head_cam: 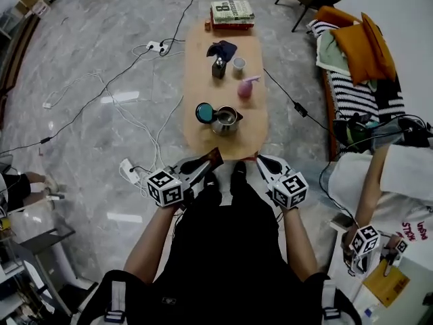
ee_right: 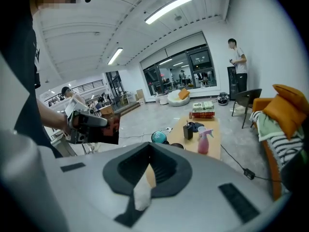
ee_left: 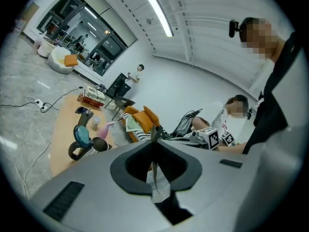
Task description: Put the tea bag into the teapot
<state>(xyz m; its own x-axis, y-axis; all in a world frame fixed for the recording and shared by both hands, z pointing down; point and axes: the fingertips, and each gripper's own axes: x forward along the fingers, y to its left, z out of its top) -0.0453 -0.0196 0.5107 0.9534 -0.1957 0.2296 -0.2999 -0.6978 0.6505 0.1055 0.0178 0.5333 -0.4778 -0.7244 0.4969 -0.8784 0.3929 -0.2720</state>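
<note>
Dark-red tea bag, clamped between left gripper jaws

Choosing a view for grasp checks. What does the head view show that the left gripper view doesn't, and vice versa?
Head view only: the packet's dark red face in the left claw; that claw's place at the table's near end, short of the teapot.
Left gripper view only: the left claw's jaws shut on the packet, seen edge-on; a ceiling light.
Both: teapot, teal lid, pink spray bottle, books, orange cushions.
</note>
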